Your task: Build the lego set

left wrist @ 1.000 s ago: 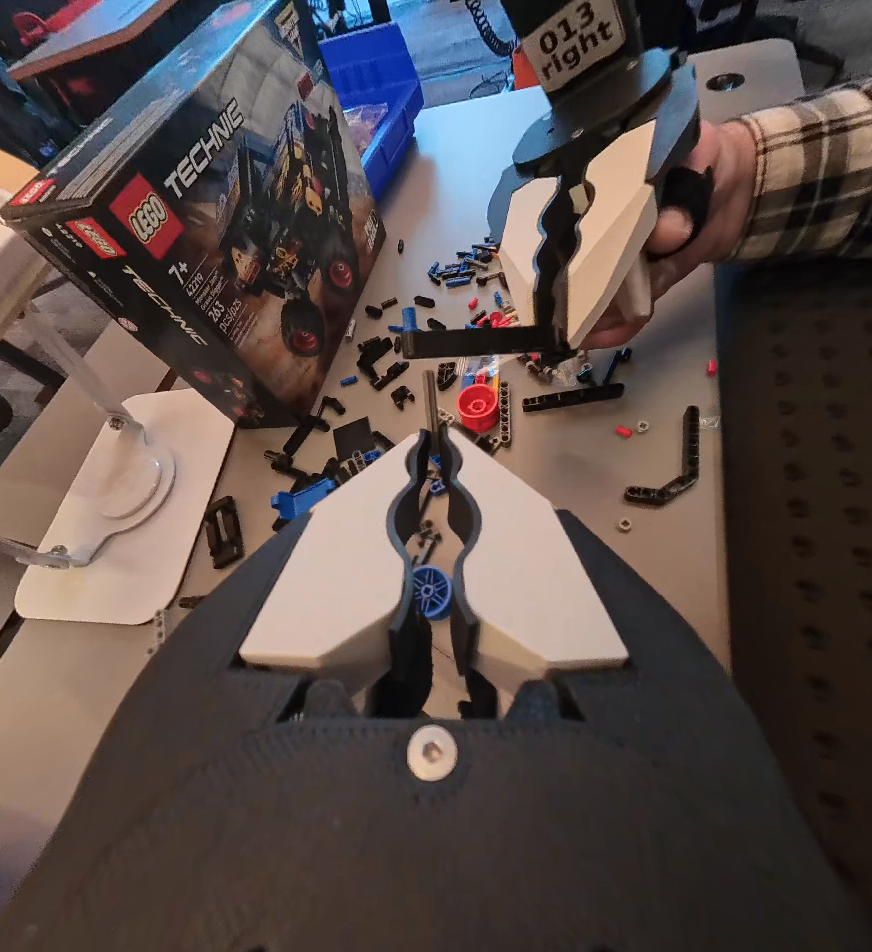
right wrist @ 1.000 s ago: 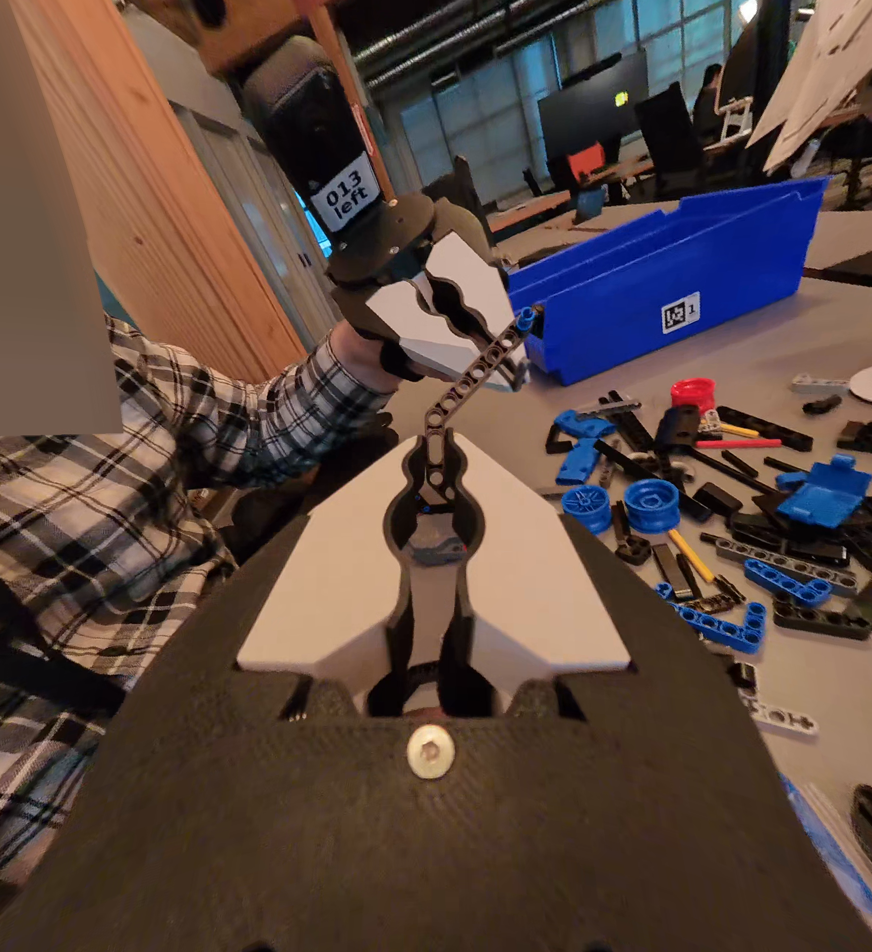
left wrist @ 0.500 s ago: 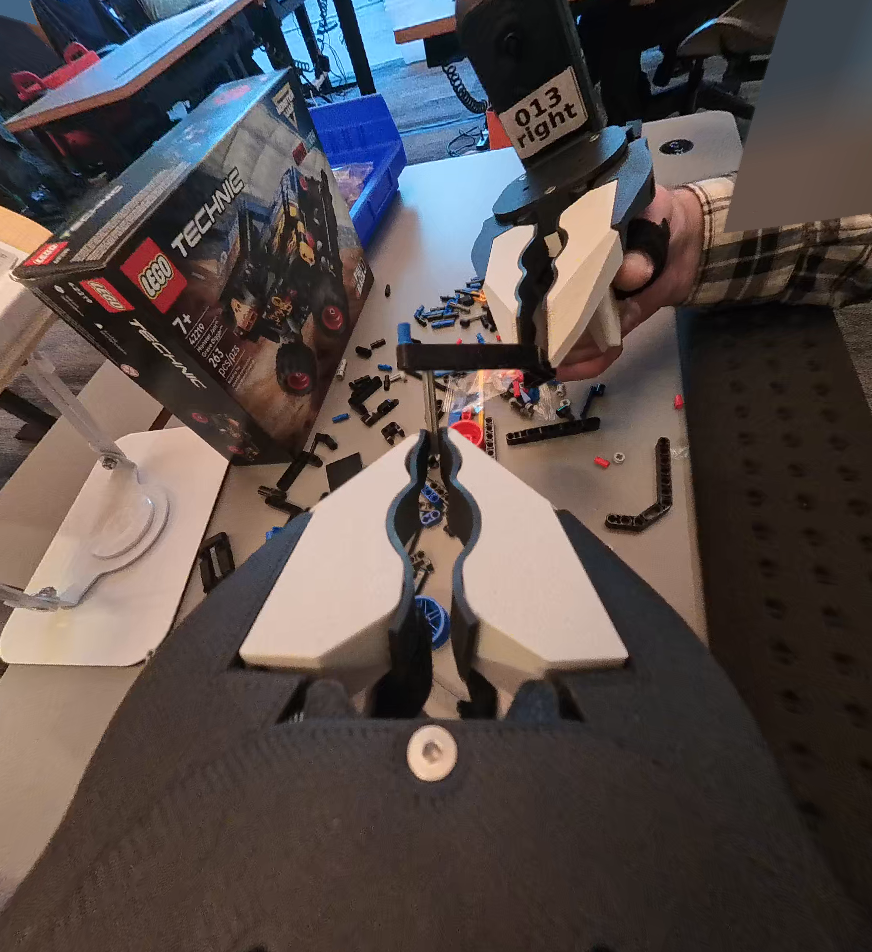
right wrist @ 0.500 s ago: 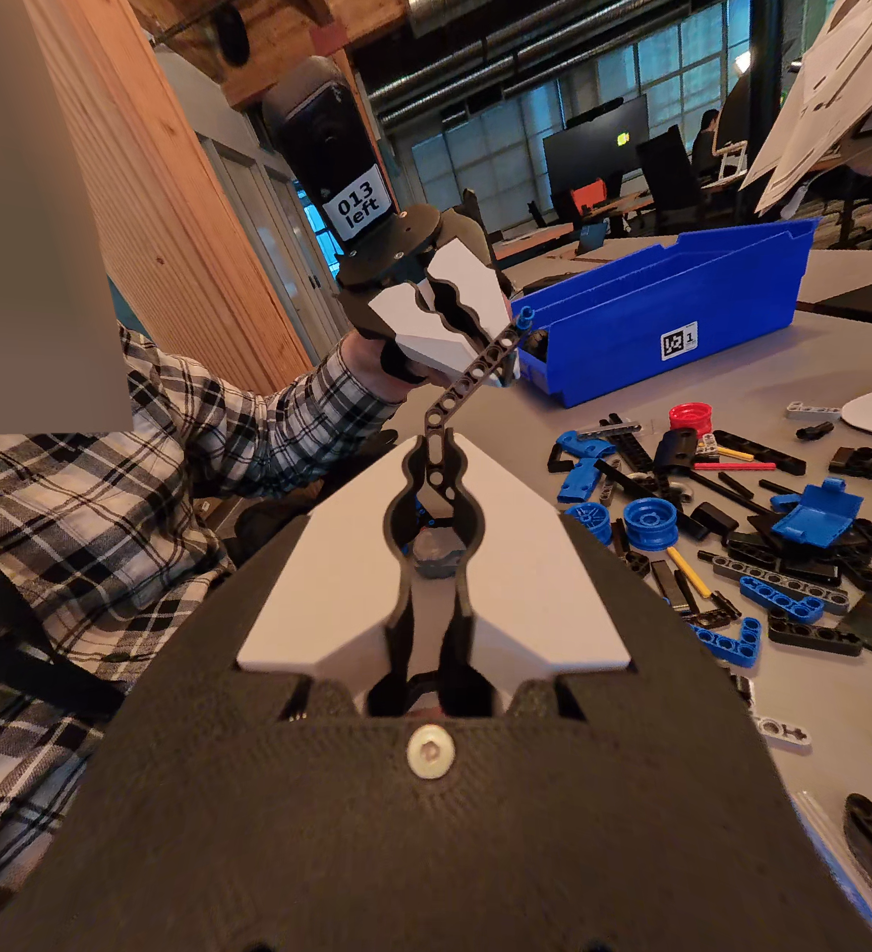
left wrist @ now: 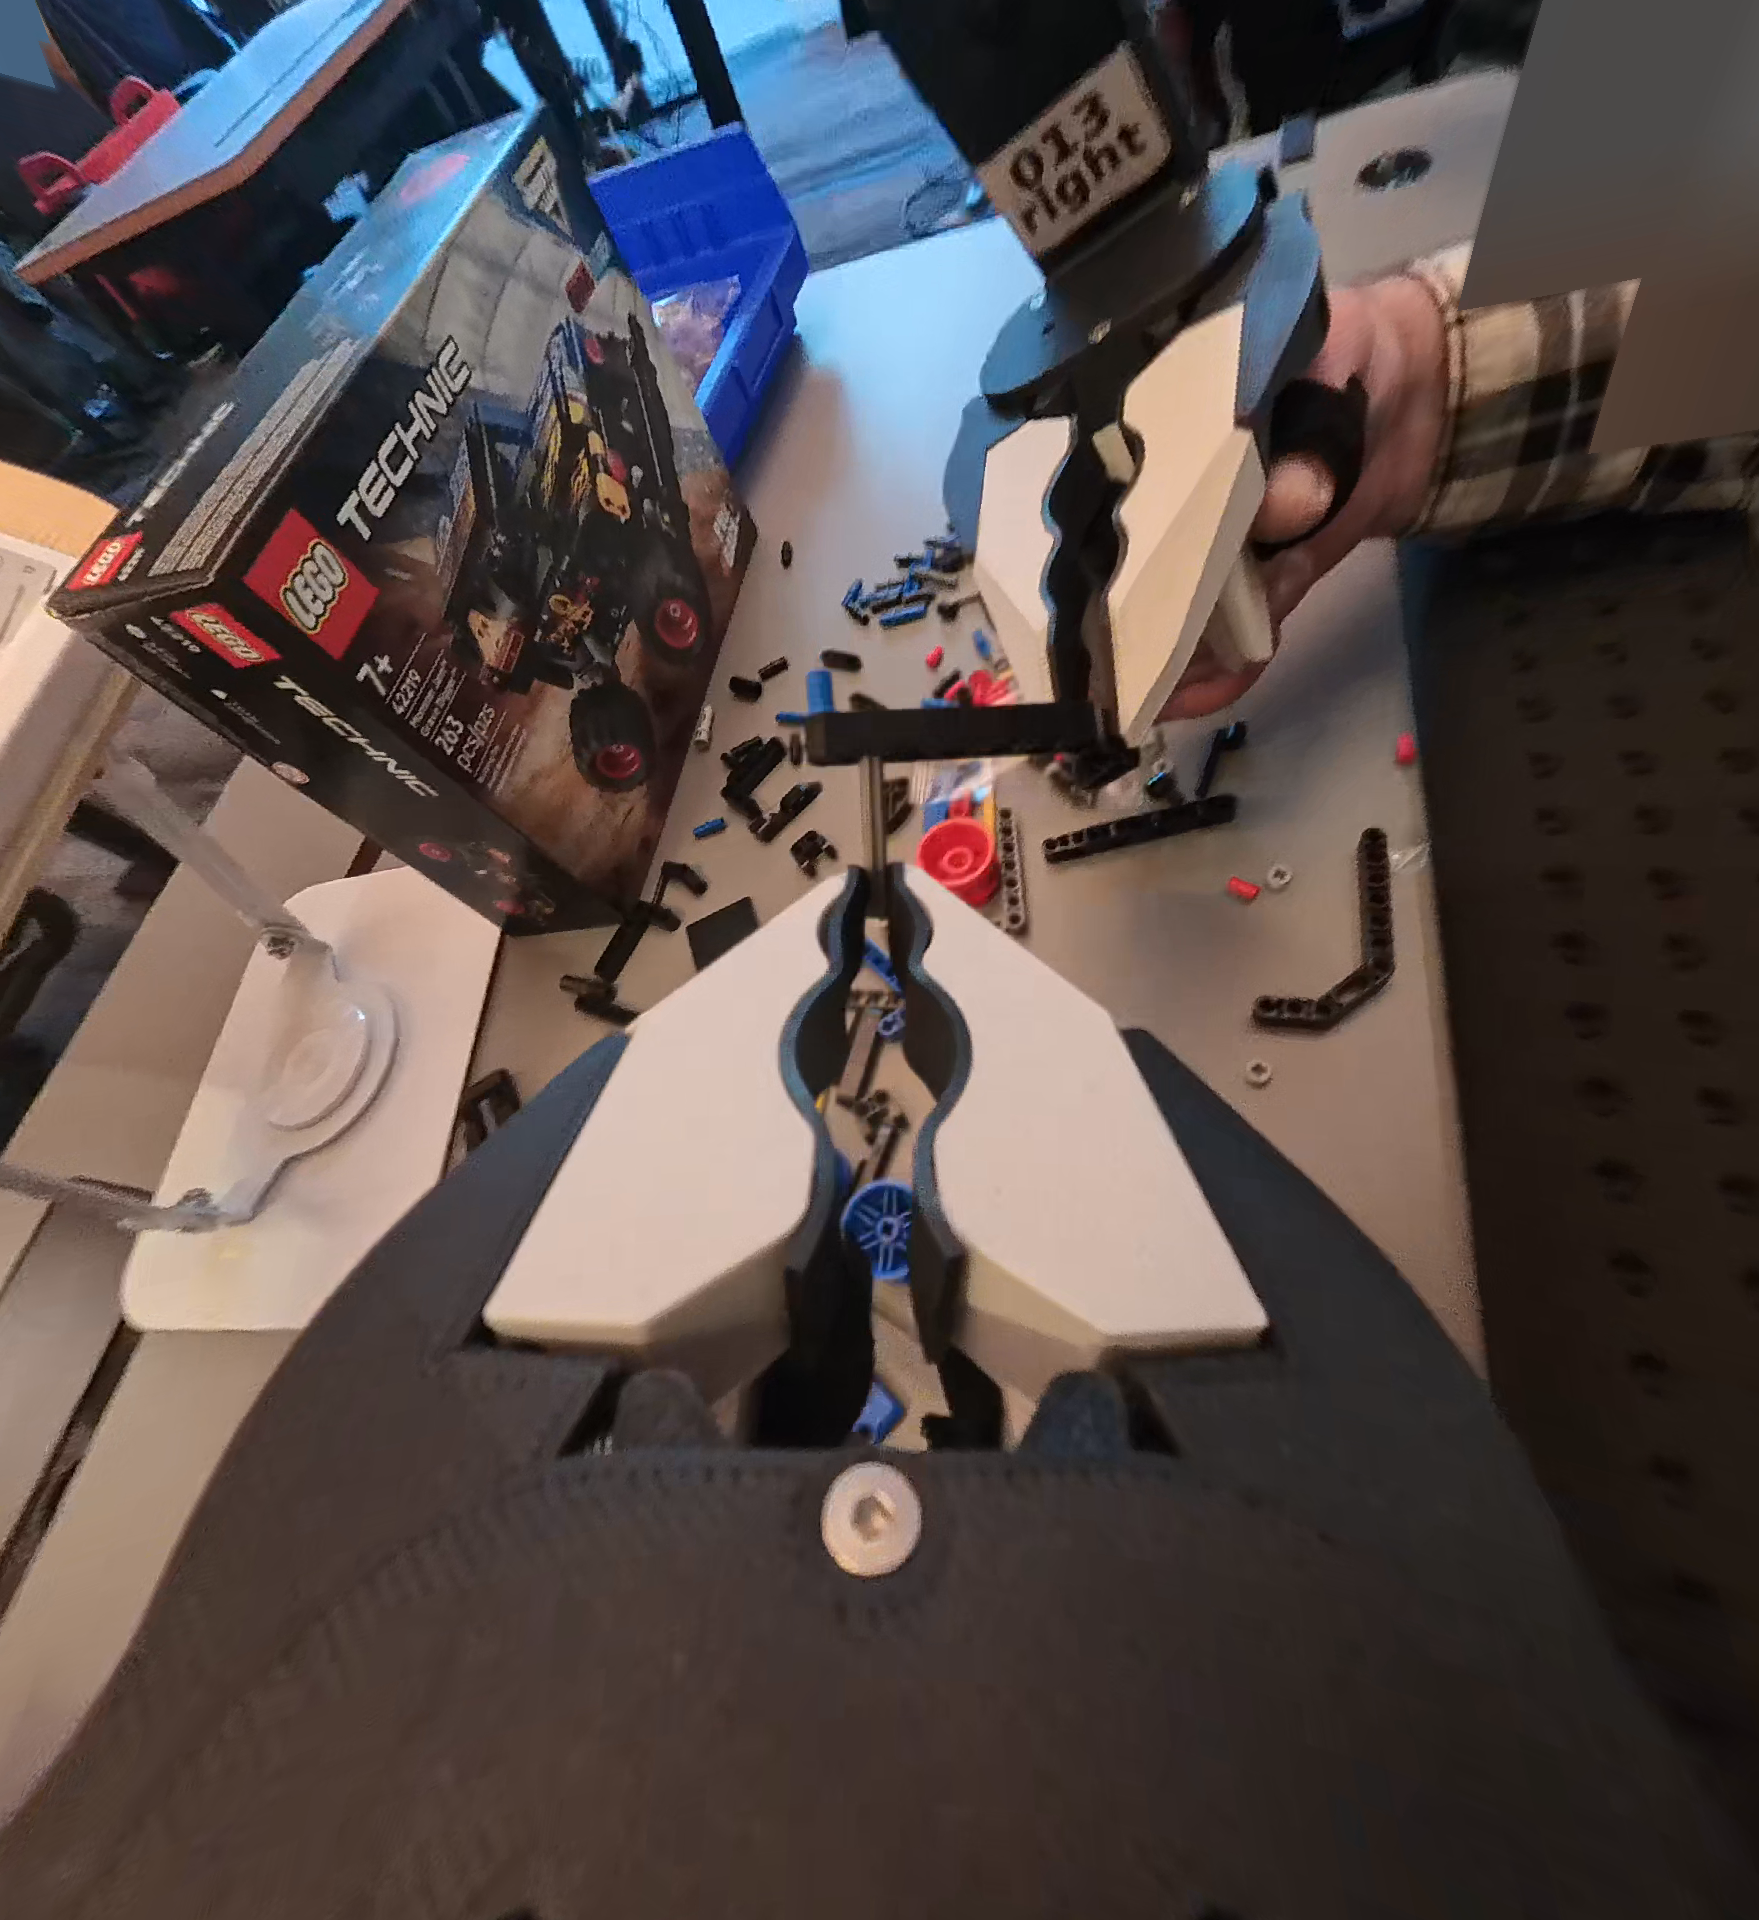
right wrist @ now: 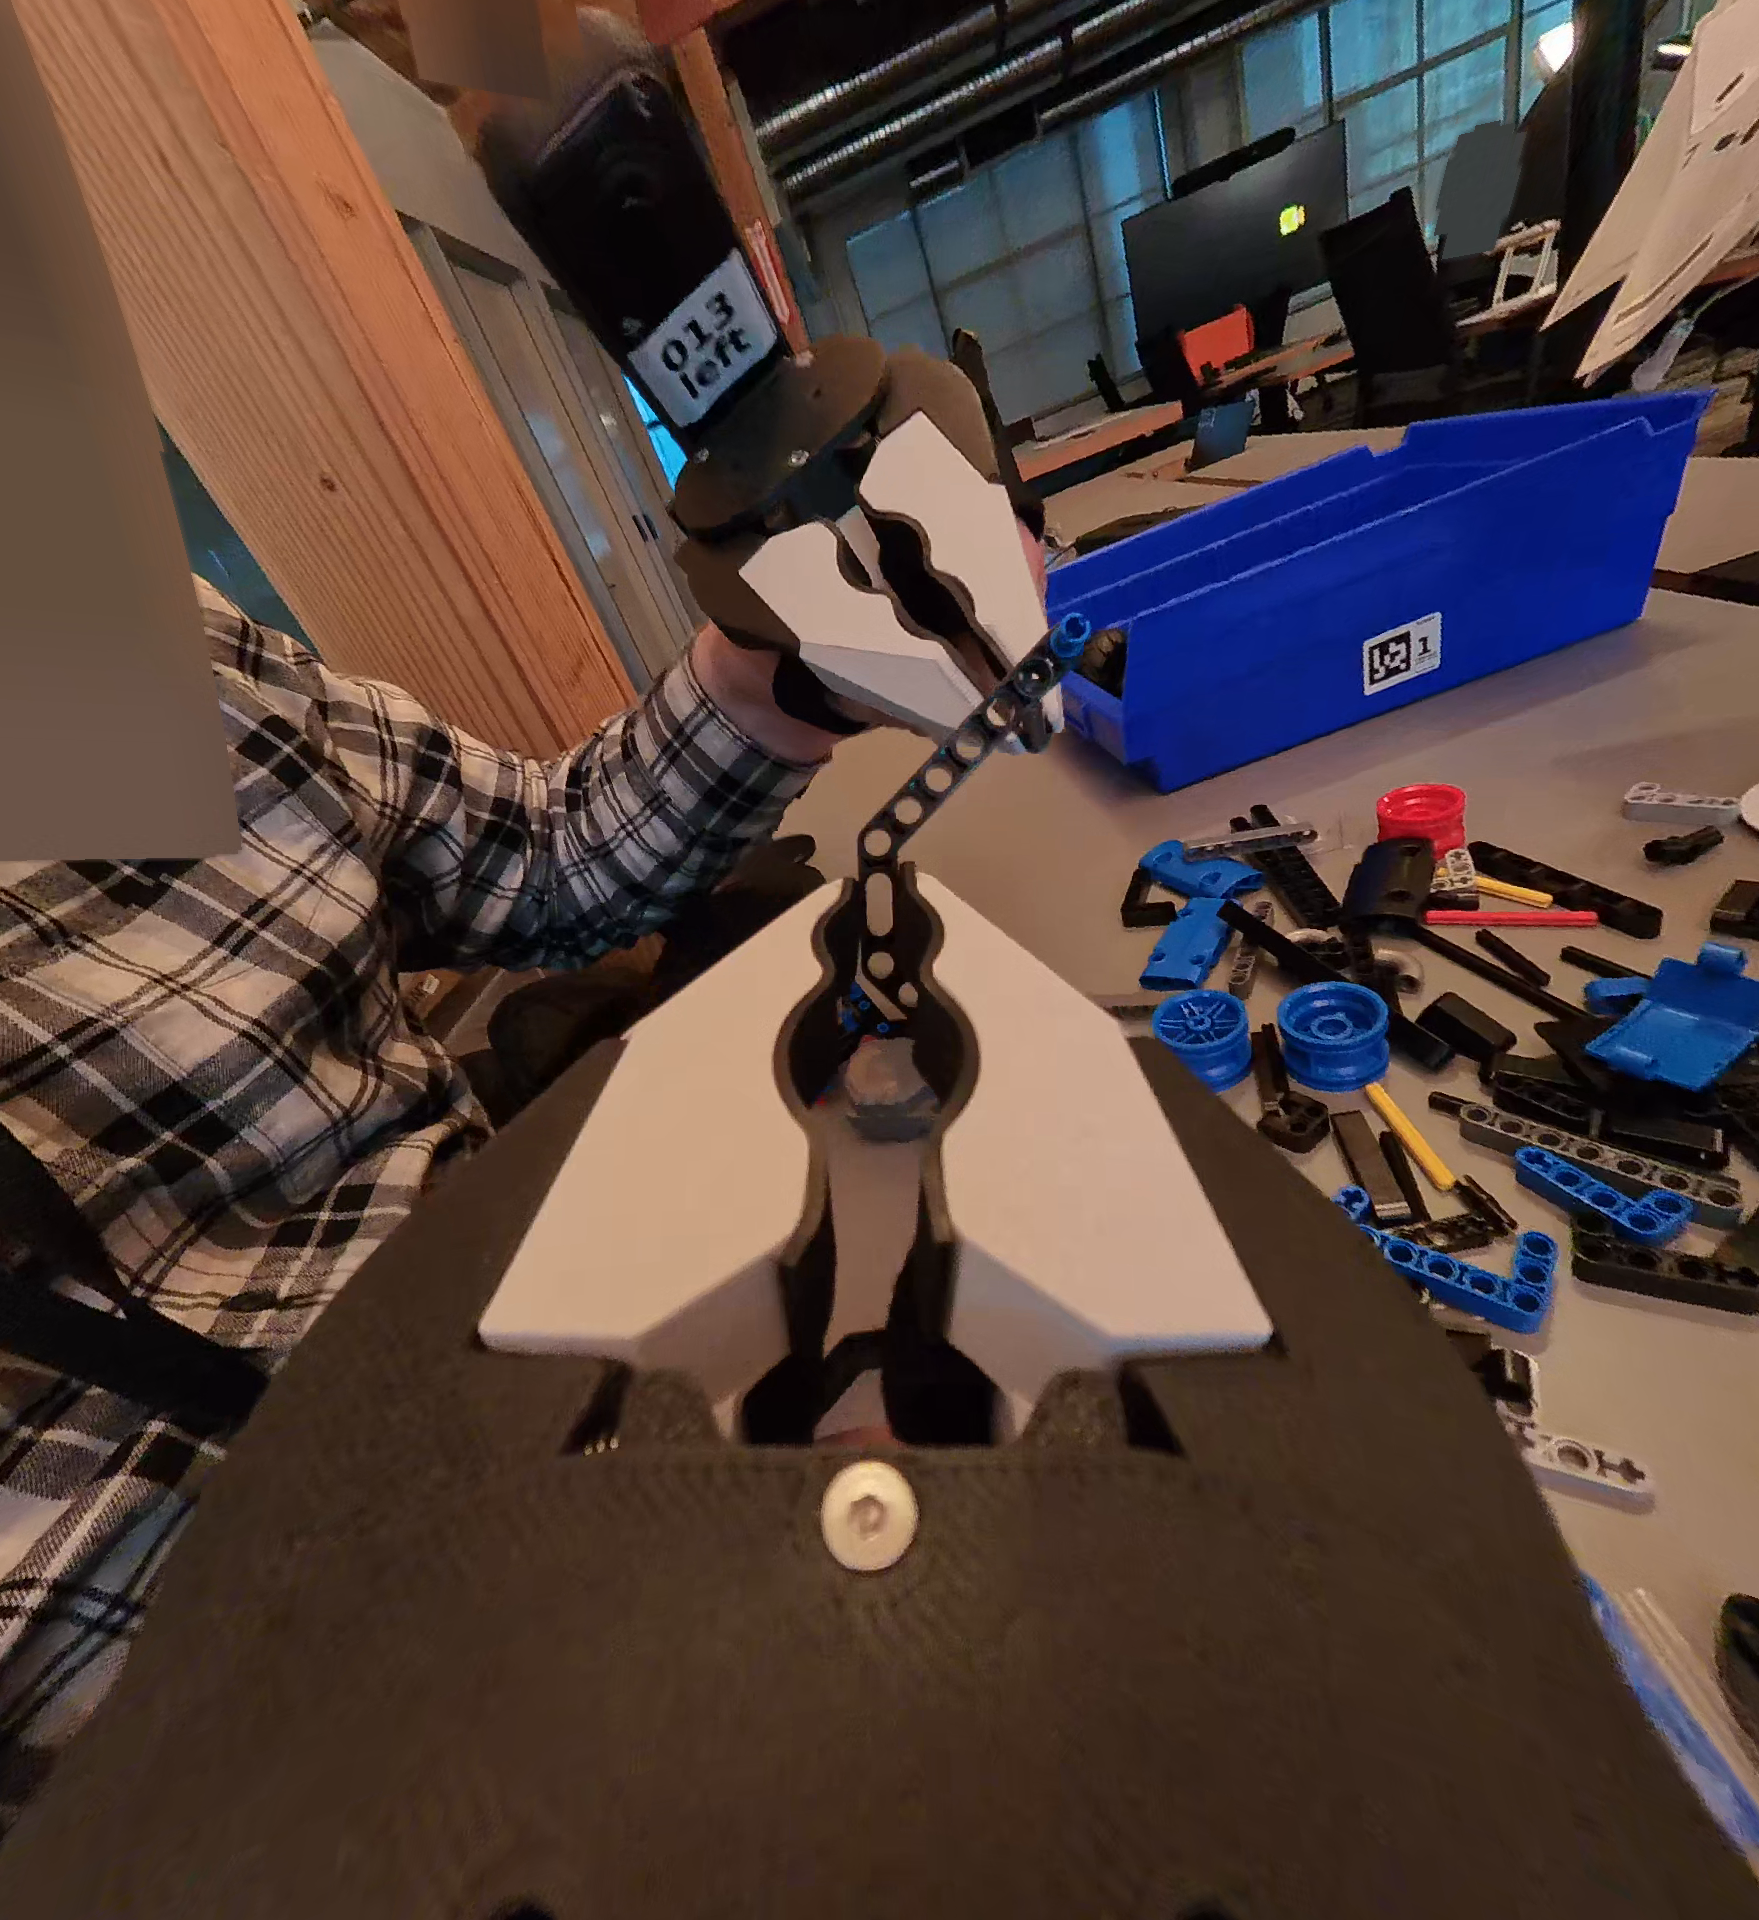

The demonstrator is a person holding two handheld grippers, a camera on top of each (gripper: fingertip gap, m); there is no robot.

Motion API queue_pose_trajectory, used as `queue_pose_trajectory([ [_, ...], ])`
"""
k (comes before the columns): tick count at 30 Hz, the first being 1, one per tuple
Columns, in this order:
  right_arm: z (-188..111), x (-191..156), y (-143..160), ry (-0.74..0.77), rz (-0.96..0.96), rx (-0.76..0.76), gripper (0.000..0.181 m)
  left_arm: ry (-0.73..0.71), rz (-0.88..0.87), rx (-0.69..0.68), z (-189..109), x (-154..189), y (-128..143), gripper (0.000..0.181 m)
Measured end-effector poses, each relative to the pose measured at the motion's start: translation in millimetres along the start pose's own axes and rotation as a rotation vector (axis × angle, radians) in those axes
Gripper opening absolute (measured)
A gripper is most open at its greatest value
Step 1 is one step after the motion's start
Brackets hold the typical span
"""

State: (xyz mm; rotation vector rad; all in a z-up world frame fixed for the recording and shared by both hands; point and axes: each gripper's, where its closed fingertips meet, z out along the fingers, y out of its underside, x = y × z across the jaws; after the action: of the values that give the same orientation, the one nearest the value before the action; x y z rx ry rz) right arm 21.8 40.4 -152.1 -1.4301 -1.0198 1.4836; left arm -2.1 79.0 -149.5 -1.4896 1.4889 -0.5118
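My right gripper (right wrist: 880, 883) is shut on one end of a long black perforated beam (right wrist: 942, 769), held in the air over the table. The beam also shows in the left wrist view (left wrist: 958, 732), lying crosswise, with a blue pin (left wrist: 818, 686) at its free end. My left gripper (left wrist: 880, 883) is shut on a thin dark axle (left wrist: 870, 821) whose tip meets the underside of the beam near that end. In the right wrist view the left gripper (right wrist: 1036, 717) sits at the beam's far end, next to the blue pin (right wrist: 1072, 629).
Loose black, blue and red parts cover the grey table (left wrist: 1166, 966), among them blue wheels (right wrist: 1332, 1034) and a red wheel (left wrist: 958, 857). The set's box (left wrist: 418, 582) stands at the left, a blue bin (right wrist: 1374, 582) behind, a white stand base (left wrist: 335, 1091) and a black mat (left wrist: 1633, 1039). Left tips to right tips: about 5 cm. Left tips and right tips are each some 15 cm from the red wheel (left wrist: 958, 857).
Both grippers have risen a little above the table and stay shut on the beam and the axle. The axle's tip has stayed at the beam.
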Motion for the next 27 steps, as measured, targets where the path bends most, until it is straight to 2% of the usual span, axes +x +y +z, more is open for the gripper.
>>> queue_pose_trajectory([
  [6,2,8,14,0.057,-0.024,-0.104,0.005,-0.037,0.122,-0.170,4,0,13,0.001],
  [13,6,7,24,0.075,-0.066,-0.177,0.005,0.023,0.062,-0.117,8,7,7,0.000],
  [19,11,11,31,0.127,-0.130,-0.223,0.005,0.017,0.064,-0.098,13,8,1,0.001],
  [24,18,8,27,0.120,-0.122,-0.172,0.005,0.027,0.092,-0.098,11,8,-6,0.001],
  [27,19,5,19,0.090,-0.064,-0.115,0.012,0.021,0.105,-0.102,11,8,-9,0.000],
])
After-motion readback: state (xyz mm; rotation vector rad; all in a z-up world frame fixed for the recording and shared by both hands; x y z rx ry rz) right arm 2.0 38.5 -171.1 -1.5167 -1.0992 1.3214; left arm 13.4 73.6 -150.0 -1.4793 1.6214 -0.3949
